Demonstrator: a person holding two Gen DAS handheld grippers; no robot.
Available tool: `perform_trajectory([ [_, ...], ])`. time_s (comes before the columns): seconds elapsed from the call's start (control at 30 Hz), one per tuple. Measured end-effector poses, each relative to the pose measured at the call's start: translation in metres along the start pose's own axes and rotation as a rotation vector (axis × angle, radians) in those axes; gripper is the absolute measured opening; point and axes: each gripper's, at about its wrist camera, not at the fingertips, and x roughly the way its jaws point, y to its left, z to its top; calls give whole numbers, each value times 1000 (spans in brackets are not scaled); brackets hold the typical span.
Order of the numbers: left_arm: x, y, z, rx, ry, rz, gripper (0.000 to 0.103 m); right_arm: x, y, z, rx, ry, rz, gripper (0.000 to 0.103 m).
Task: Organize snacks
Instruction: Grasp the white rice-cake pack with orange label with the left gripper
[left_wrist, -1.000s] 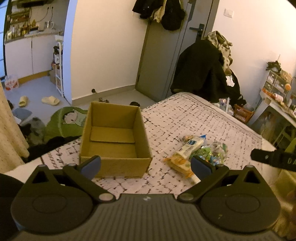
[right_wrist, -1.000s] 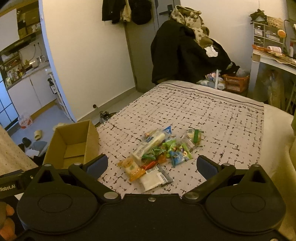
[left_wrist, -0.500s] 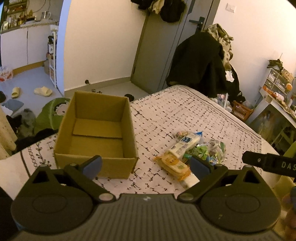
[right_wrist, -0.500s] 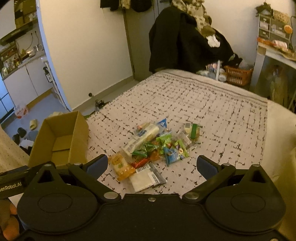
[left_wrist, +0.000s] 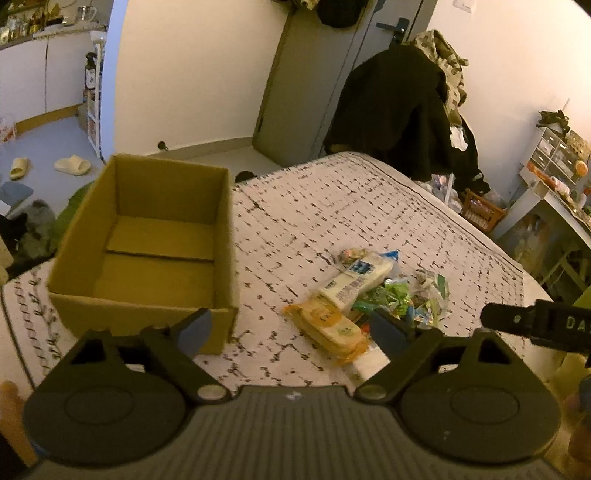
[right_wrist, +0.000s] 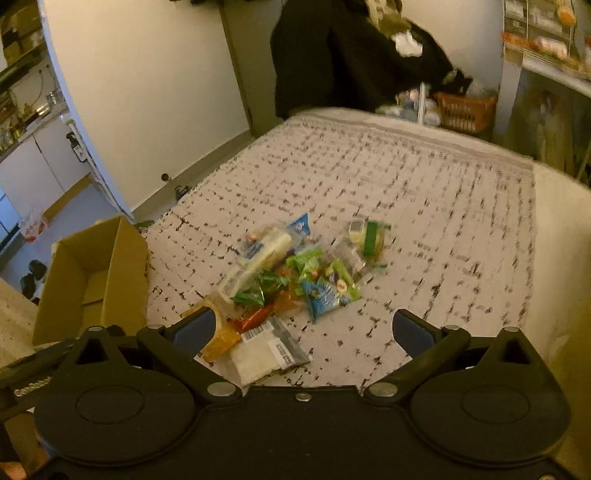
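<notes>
An open, empty cardboard box (left_wrist: 147, 254) sits on the patterned bed cover (left_wrist: 332, 206), also at the left in the right wrist view (right_wrist: 92, 280). A pile of snack packets (right_wrist: 295, 273) lies to its right: a long white packet (left_wrist: 354, 280), a yellow-orange packet (left_wrist: 328, 325), green and blue packets (right_wrist: 325, 288), and a white pouch (right_wrist: 266, 350). My left gripper (left_wrist: 291, 328) is open and empty, near the box's front right corner. My right gripper (right_wrist: 306, 328) is open and empty, just before the pile.
A chair draped with dark clothes (left_wrist: 402, 110) stands beyond the bed's far end, by a grey door (left_wrist: 295, 74). A desk with drawers (left_wrist: 554, 184) is at the right. Slippers (left_wrist: 72, 164) lie on the floor at the left.
Both grippers have moved forward and down toward the bed. The box and snack pile appear larger and closer. Both stay open and empty.
</notes>
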Motion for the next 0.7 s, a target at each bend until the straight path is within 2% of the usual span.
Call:
perform_trajectory([
  [0.13,15,-9,-3,-8,24,-23,73,17,-16,-4,78,60,5,84],
  [0.3,37,-18,-7,1,59,-39,62,25,-25,-7,104,69,-6,82],
  [0.37,47,-21,-9,-9,75,-37,62,31,-27,-8,107,81,-1,78],
  [0.57,78,-32,-13,-36,136,-19,62,51,-38,-4,123,109,-34,79],
  [0.7,97,-36,-13,-58,148,3,62,68,-46,6,118,99,-38,79],
])
